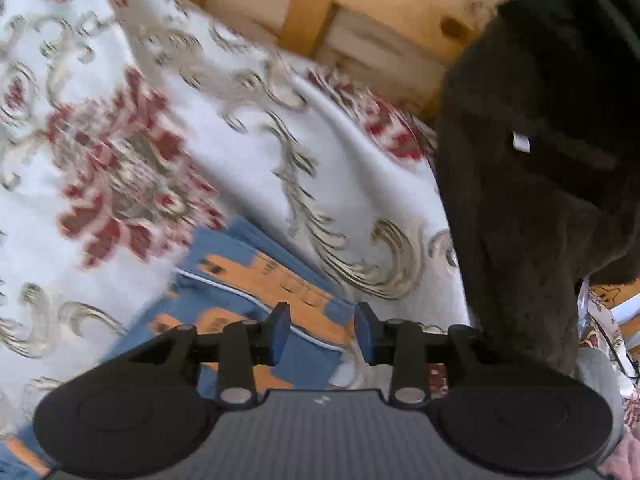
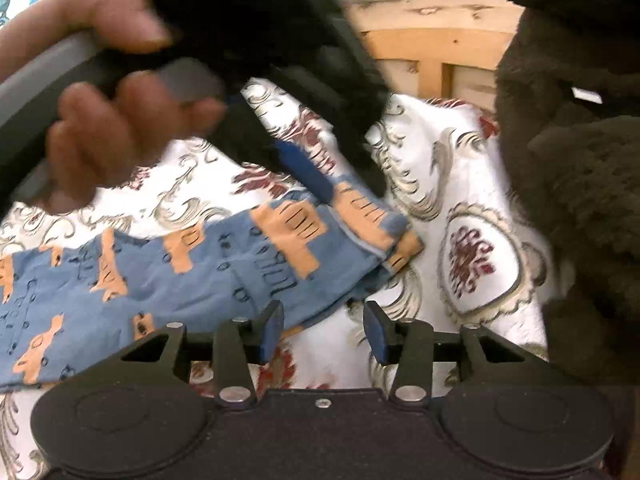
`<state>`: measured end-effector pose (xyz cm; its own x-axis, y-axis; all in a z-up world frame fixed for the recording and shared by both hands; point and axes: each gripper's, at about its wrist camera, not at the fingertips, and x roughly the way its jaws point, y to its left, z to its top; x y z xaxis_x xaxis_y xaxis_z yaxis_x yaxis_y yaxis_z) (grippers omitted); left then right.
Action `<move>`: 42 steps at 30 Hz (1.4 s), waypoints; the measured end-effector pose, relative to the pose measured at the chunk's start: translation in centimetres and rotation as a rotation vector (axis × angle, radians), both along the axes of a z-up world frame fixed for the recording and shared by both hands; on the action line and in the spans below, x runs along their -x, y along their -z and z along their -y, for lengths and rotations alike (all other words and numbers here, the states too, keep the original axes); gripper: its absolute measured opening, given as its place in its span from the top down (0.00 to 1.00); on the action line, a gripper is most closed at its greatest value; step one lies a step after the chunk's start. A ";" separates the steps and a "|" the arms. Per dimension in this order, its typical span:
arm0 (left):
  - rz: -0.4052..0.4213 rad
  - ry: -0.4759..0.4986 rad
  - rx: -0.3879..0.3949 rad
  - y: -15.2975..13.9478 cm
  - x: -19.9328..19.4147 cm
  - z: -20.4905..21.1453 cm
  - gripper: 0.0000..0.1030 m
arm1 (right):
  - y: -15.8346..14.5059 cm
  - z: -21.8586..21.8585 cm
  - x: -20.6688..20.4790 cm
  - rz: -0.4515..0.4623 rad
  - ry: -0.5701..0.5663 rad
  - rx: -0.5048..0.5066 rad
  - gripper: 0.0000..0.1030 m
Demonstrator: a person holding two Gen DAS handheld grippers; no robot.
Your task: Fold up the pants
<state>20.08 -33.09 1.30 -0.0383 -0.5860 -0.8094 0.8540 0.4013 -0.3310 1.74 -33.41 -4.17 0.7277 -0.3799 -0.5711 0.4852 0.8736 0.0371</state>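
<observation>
Pants (image 2: 168, 276) lie flat on the cloth (image 1: 224, 80), blue with orange shapes, spread so a fold can be laid cleanly. My left gripper (image 1: 322, 334) hangs tilted down over one end of them, fingers (image 1: 280, 332) partly apart with the fabric below the gap and nothing pinched; I judge the hem was just set down there. My right gripper (image 2: 323, 332) sits at the near edge, its fingers likewise part-open and empty: the fabric's edge lies just past its left finger, bare cloth between and beyond the right one. My left hand (image 2: 100, 120) shows above the pants, wrapped round its handle. A dark fuzzy garment (image 1: 532, 200) sits off right of both grippers, clear of the work.
</observation>
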 end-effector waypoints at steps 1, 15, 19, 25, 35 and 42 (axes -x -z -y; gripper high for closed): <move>0.015 -0.016 0.009 -0.3 -0.5 -0.6 0.61 | 0.0 0.3 -0.1 0.003 0.008 0.001 0.55; 0.072 -0.034 -0.053 1.9 -6.6 1.6 0.60 | 0.1 5.0 -1.6 0.063 0.098 -0.074 0.63; 0.087 -0.004 -0.056 2.2 -6.3 2.0 0.80 | 0.0 5.3 -1.6 0.071 0.103 -0.094 0.68; 0.087 0.005 -0.049 2.0 -6.5 2.3 0.96 | 0.1 6.3 -1.8 0.089 0.120 -0.141 0.84; 0.110 0.004 -0.088 2.3 -6.2 2.9 0.92 | 0.1 6.0 -1.7 0.105 0.127 -0.145 0.90; 0.072 -0.012 -0.091 2.6 -6.8 3.6 0.89 | 0.3 6.2 -1.7 0.097 0.140 -0.158 0.88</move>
